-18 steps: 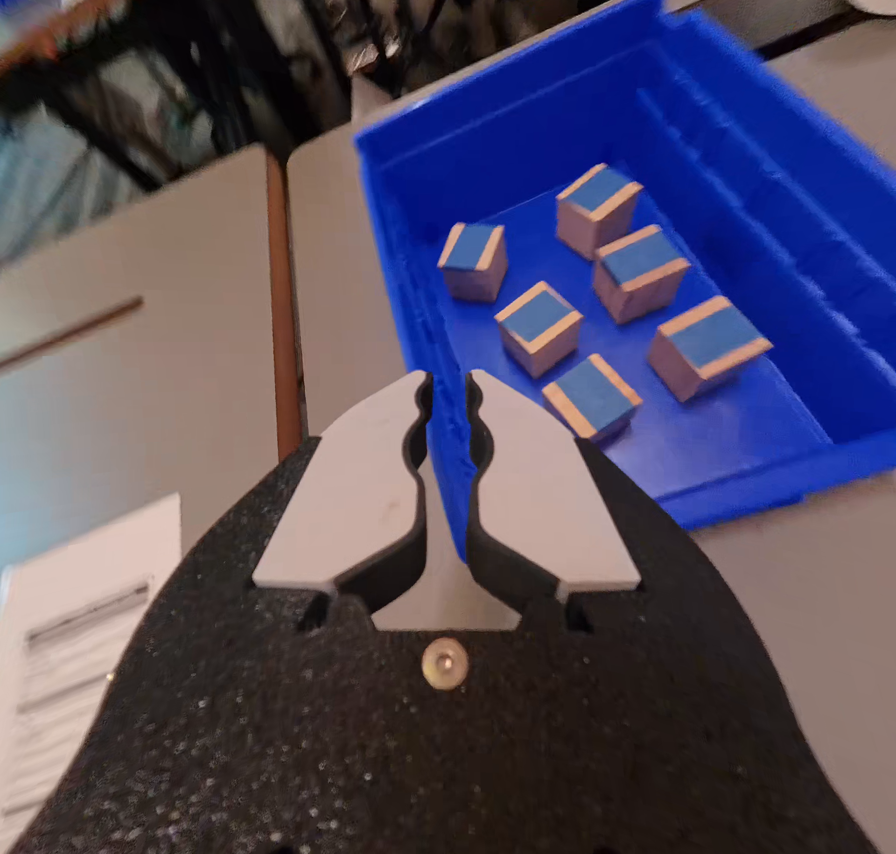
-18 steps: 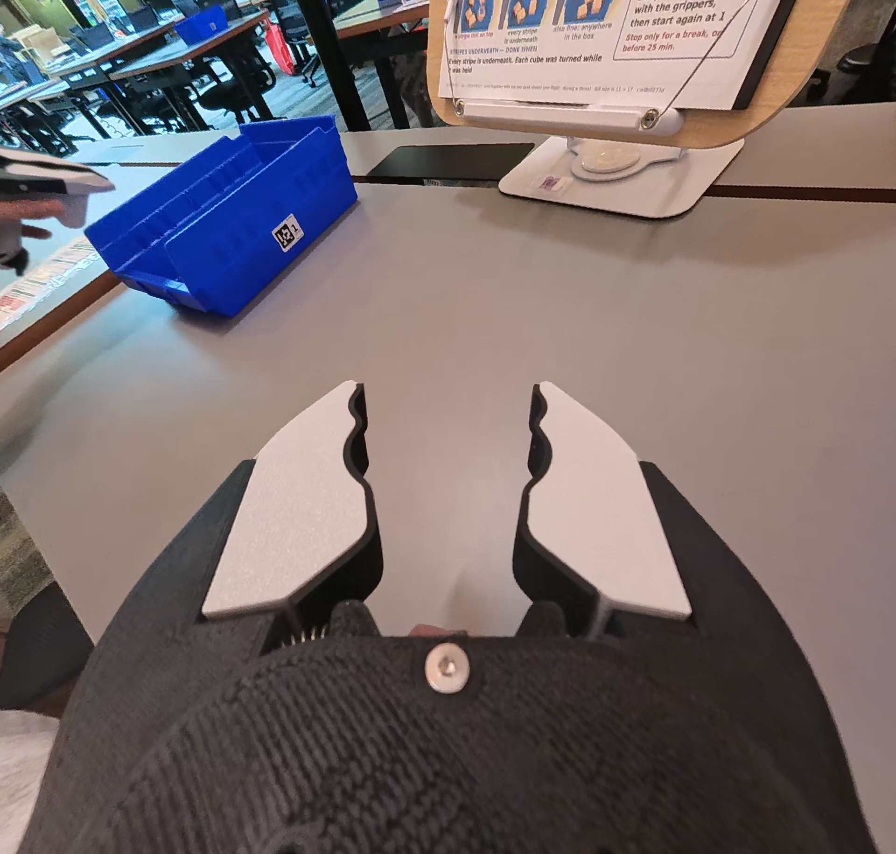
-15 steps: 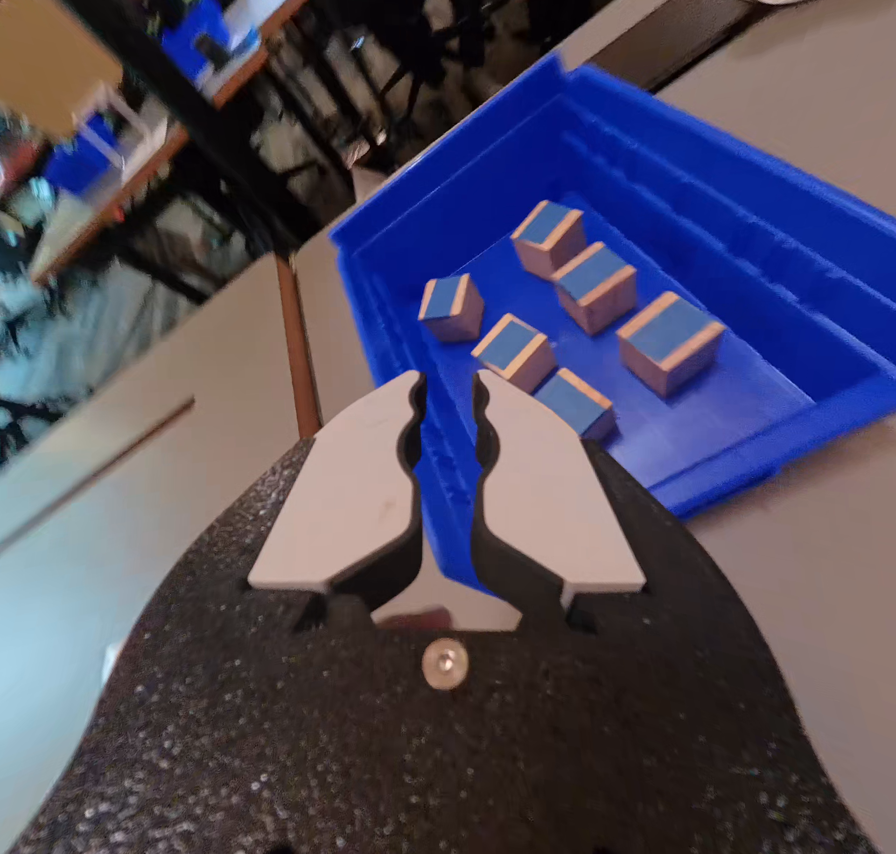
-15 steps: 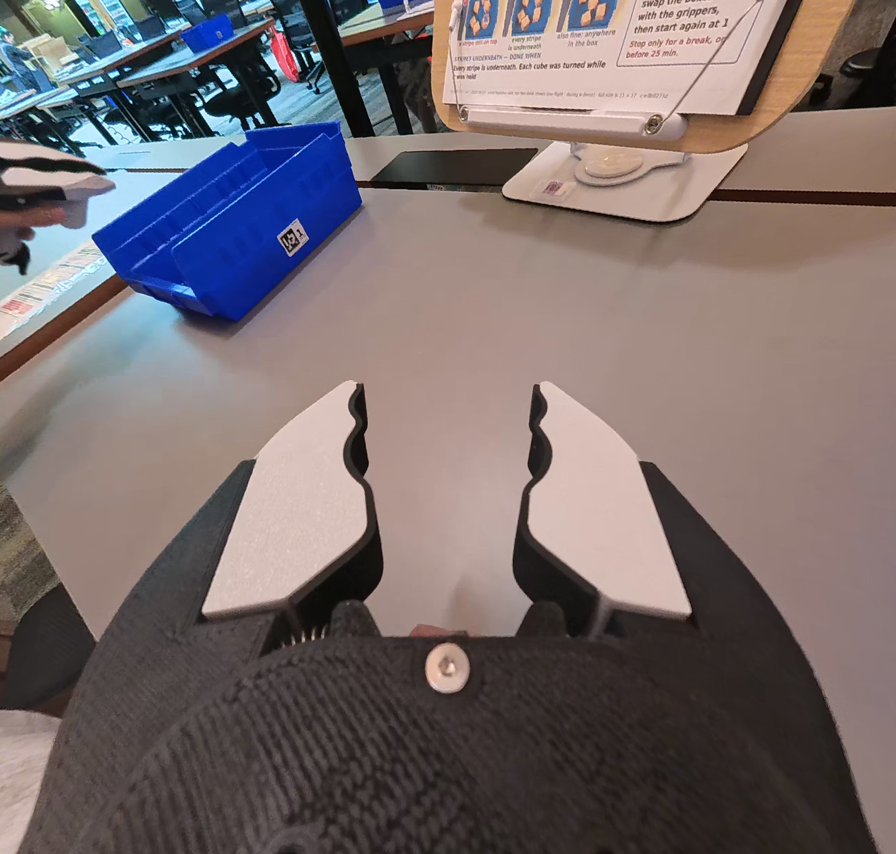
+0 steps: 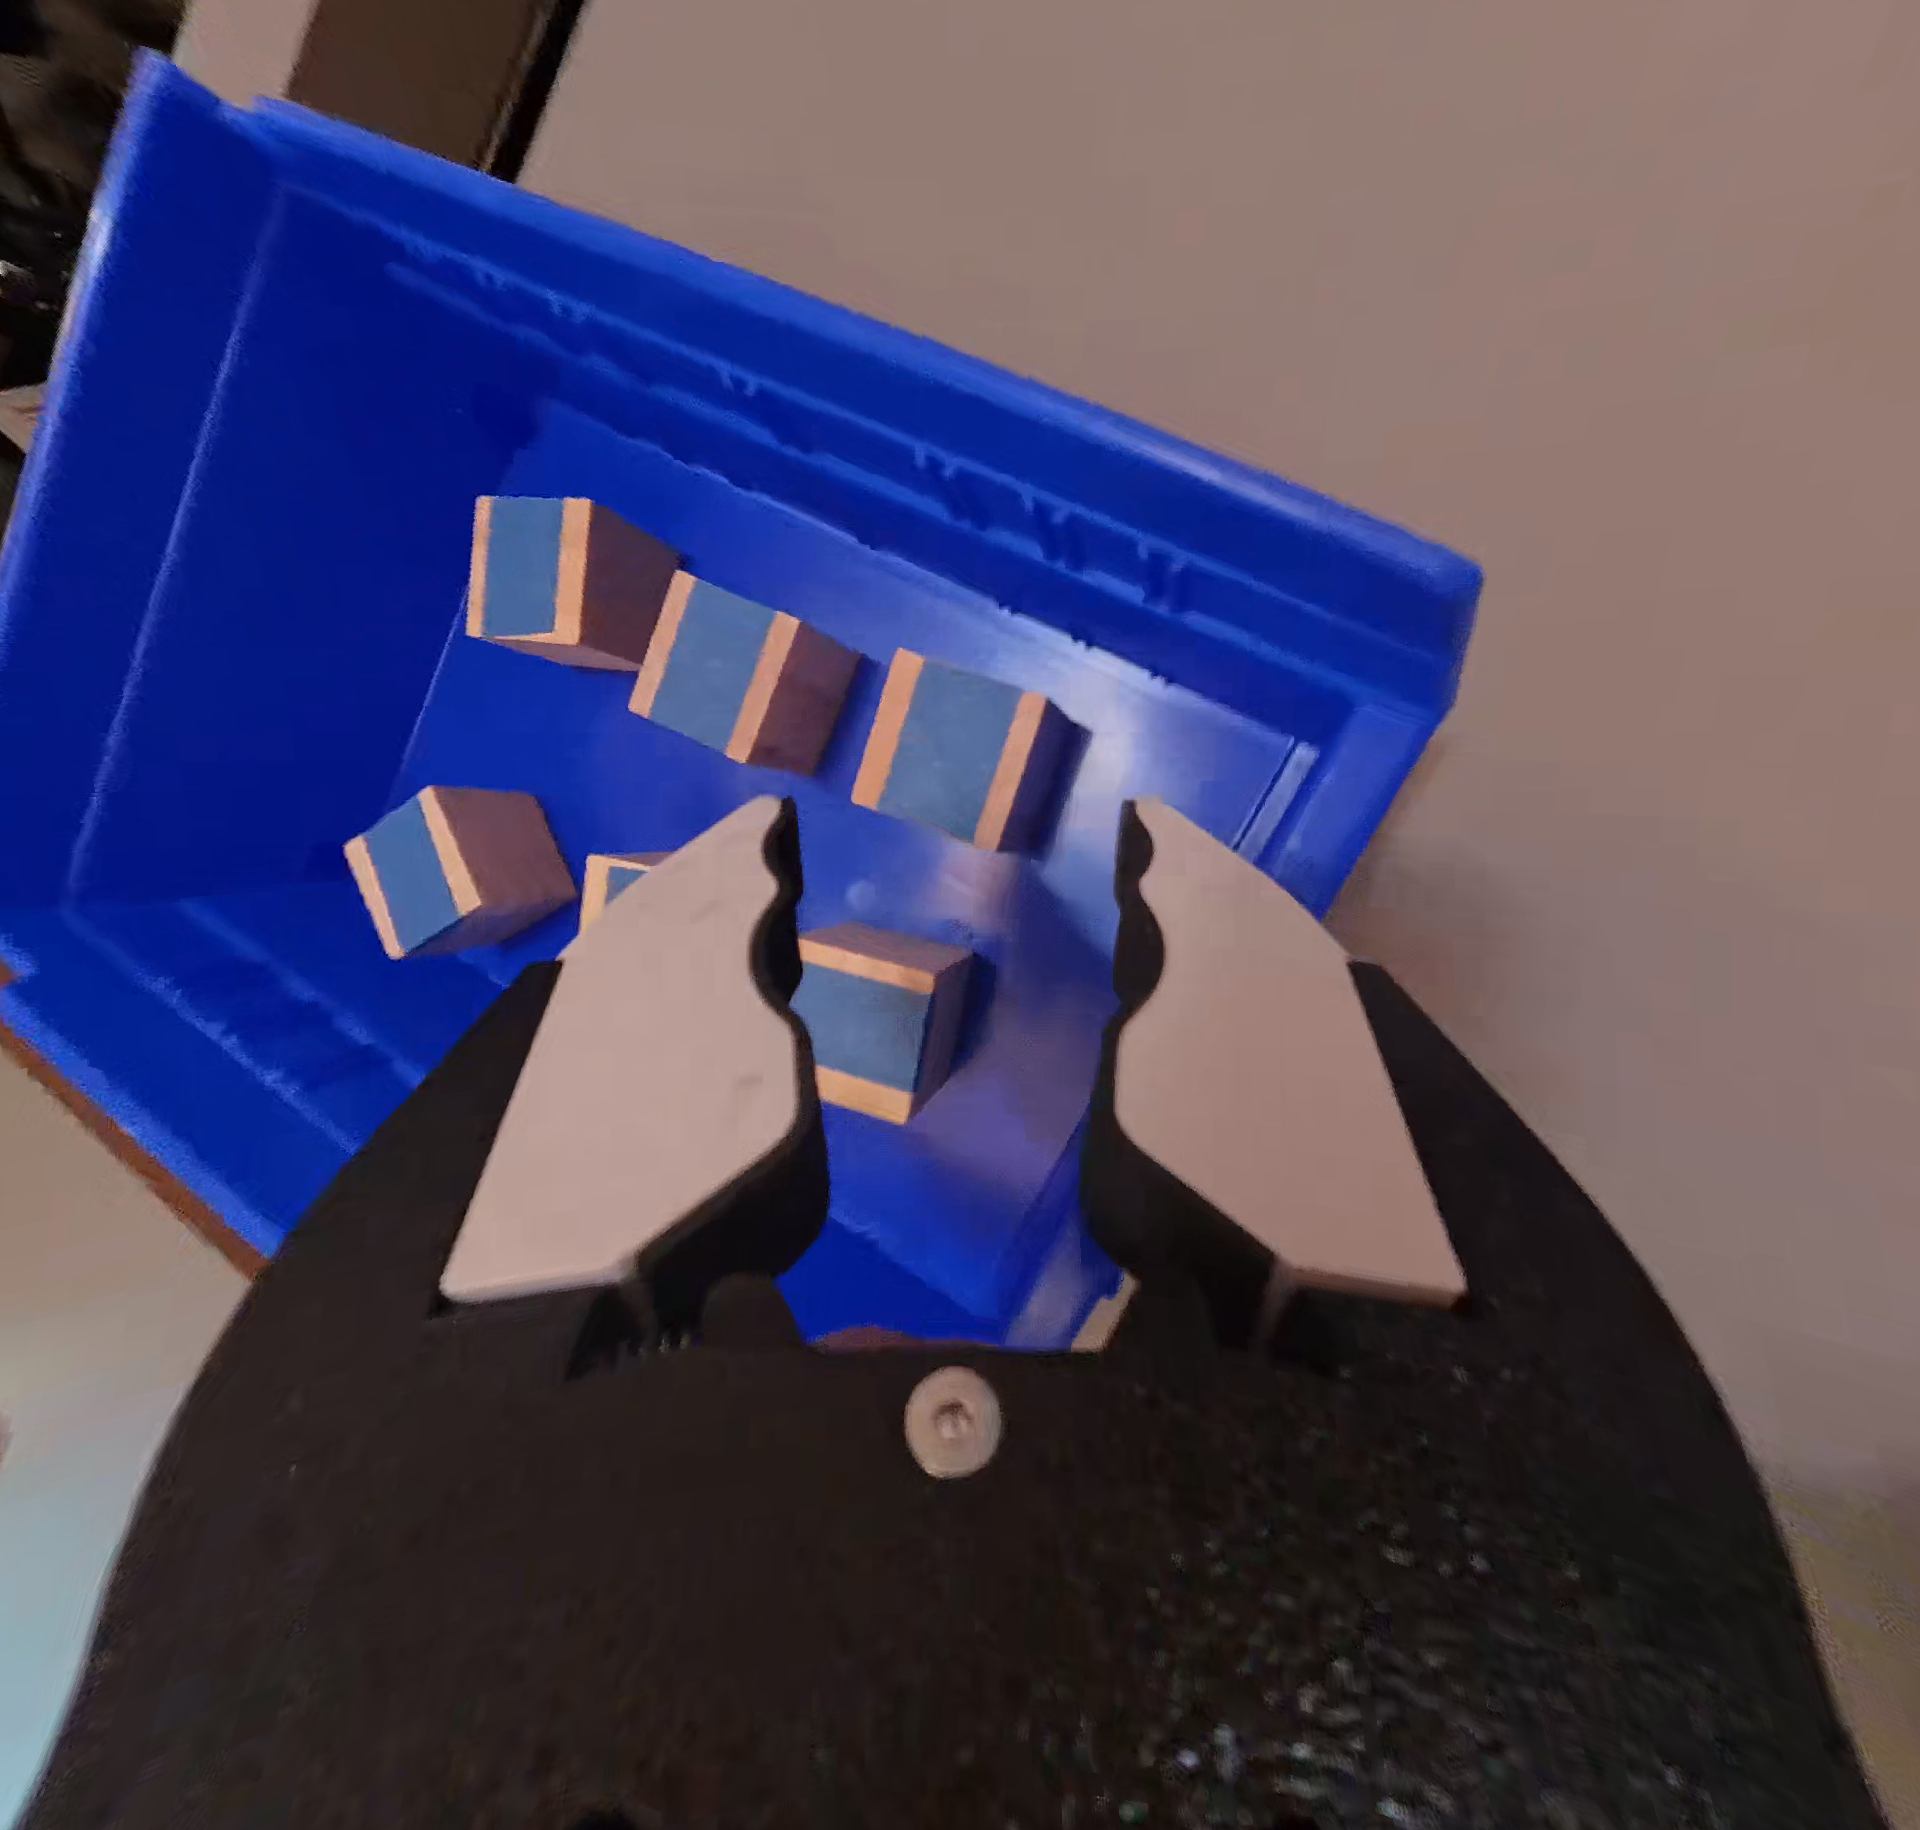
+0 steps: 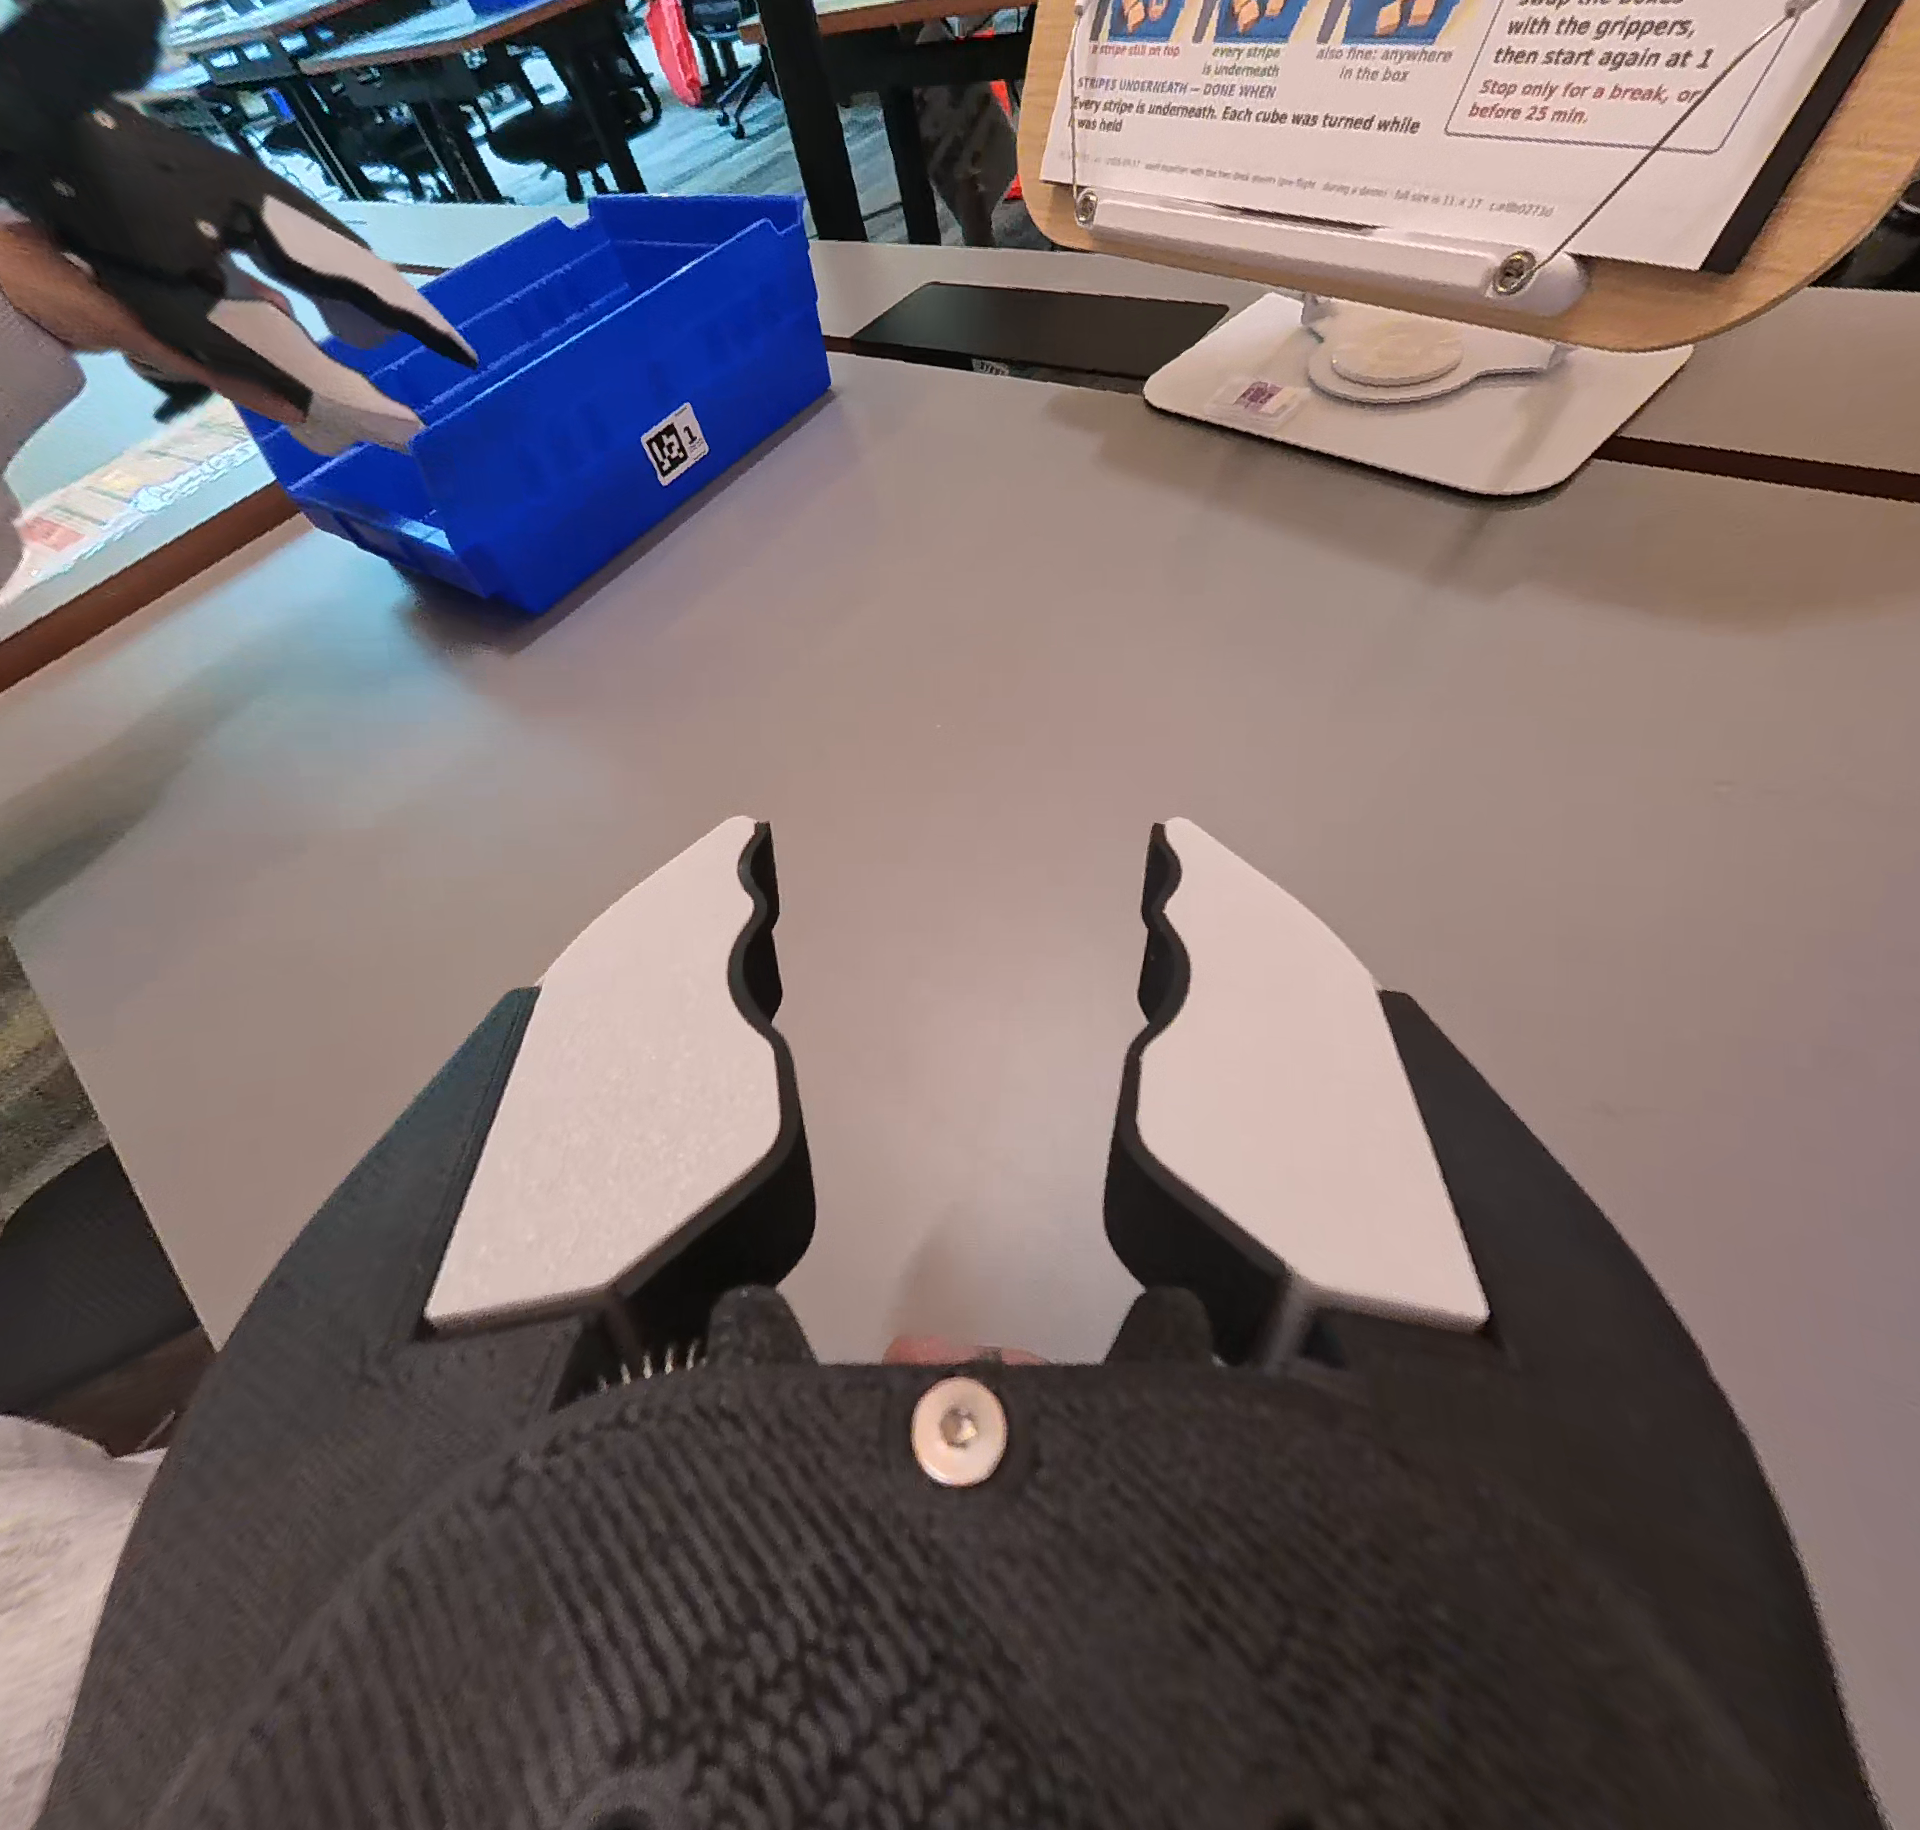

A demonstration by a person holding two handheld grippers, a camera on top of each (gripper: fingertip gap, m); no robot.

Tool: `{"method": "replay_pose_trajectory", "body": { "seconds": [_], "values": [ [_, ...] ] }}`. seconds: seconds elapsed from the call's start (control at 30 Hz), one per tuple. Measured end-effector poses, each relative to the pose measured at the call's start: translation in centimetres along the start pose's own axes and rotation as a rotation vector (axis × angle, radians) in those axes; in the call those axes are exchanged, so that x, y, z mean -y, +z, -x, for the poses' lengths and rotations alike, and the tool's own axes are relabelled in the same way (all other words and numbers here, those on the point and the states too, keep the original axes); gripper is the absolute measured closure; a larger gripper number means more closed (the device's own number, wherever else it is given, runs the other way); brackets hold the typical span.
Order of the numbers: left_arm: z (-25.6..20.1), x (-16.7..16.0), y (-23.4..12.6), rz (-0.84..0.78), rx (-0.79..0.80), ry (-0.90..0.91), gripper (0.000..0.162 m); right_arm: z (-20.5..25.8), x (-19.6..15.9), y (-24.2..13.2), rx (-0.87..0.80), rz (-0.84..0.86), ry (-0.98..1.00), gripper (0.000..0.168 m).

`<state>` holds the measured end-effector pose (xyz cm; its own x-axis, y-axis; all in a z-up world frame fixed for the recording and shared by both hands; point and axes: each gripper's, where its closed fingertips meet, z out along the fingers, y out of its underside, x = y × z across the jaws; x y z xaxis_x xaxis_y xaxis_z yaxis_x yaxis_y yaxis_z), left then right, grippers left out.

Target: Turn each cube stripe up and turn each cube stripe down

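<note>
Over the blue bin (image 5: 260, 554), the left gripper (image 5: 956, 835) hangs with fingers spread and empty; six cubes (image 5: 956, 752) lie inside, blue stripes showing, one (image 5: 878, 1022) between the fingers. Well apart, the right gripper (image 6: 961, 845) hovers over bare worktop (image 6: 1143, 658), fingers spread, empty.

Each hand-held gripper (image 6: 961, 835) has a black textured body, grey wavy-edged fingers (image 6: 623, 1084), one silver screw (image 6: 957, 1433).
</note>
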<state>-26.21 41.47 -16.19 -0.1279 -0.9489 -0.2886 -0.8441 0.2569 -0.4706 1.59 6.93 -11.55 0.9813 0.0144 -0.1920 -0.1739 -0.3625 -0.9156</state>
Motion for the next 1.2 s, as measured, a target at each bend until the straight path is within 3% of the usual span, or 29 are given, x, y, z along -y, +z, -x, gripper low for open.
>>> {"method": "replay_pose_trajectory", "body": {
  "seconds": [0.03,0.37,0.47,0.73,0.83,1.03,1.2],
  "values": [
    [0.2,-0.2,0.4,0.046,0.009,0.035,0.106,-0.1,0.0,0.0,0.000,-0.002,0.008,0.100],
    [0.7,-2.0,3.8,0.418,-0.098,0.178,0.102,-0.4,-1.0,0.3,0.018,0.015,0.027,0.100],
    [0.7,-1.8,4.6,0.433,-0.125,0.197,0.111,-0.6,-1.1,0.2,0.017,0.008,0.037,0.100],
    [-0.1,-2.1,6.5,0.473,-0.176,0.197,0.109,-1.0,-1.6,0.2,0.026,0.016,0.057,0.100],
    [-0.6,-2.6,7.0,0.482,-0.206,0.190,0.116,-1.1,-1.7,0.2,0.028,0.017,0.062,0.100],
    [0.3,-2.2,6.4,0.380,-0.144,0.180,0.116,-1.3,-2.0,0.2,0.030,0.026,0.069,0.100],
    [3.2,2.2,0.9,0.084,0.039,0.078,0.116,-1.1,-1.6,-0.1,0.040,0.009,0.064,0.096]
  ]
}}
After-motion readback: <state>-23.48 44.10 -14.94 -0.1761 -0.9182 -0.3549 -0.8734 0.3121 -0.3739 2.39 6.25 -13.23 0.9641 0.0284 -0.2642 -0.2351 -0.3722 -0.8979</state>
